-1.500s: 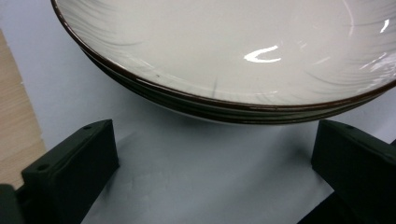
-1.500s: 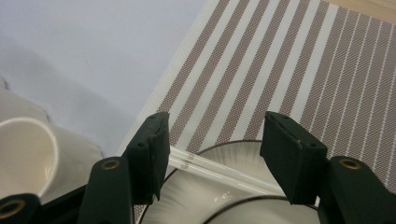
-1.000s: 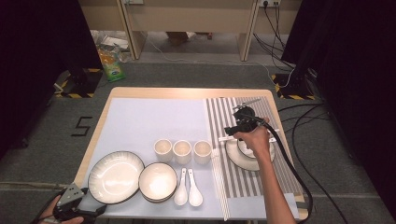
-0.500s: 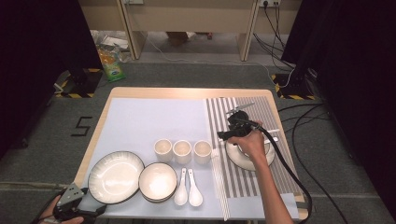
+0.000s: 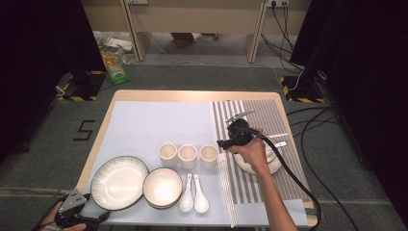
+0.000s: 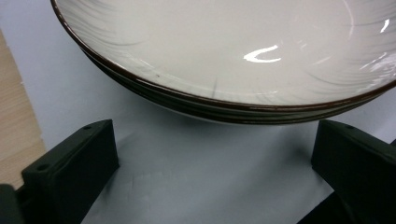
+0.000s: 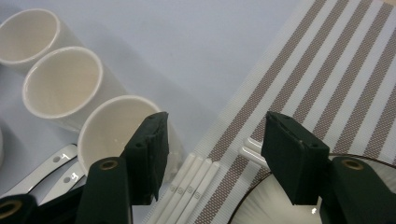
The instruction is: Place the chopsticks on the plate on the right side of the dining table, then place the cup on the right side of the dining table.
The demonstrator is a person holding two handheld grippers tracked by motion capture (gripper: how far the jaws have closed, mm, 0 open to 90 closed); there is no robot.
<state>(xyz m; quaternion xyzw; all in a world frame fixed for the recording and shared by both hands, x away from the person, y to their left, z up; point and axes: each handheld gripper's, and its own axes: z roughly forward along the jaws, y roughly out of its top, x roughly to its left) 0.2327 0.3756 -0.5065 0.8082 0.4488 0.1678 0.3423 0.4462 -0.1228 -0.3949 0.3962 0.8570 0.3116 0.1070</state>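
Note:
My right gripper (image 5: 224, 143) hovers open over the seam between the pale blue mat (image 5: 159, 125) and the striped mat (image 5: 269, 113), pointing left at the nearest of three white cups (image 5: 209, 155). In the right gripper view its jaws (image 7: 217, 135) stand apart with nothing between them; below lie that cup (image 7: 116, 135) and white chopsticks (image 7: 187, 186). A white dish (image 5: 262, 166) sits under the right hand. My left gripper (image 5: 96, 217) rests open at the table's front left corner. Its jaws (image 6: 210, 158) face the dark-rimmed large plate (image 6: 233, 60) without touching it.
A smaller bowl (image 5: 162, 186) and two white spoons (image 5: 193, 195) lie right of the large plate (image 5: 119, 175). White chopsticks (image 5: 227, 190) run along the striped mat's left edge. Cables (image 5: 308, 192) trail off the right side. The far half of the blue mat is bare.
The right gripper has moved left and toward the front, from above the dish to the edge of the striped mat near the cups. The left gripper has stayed put.

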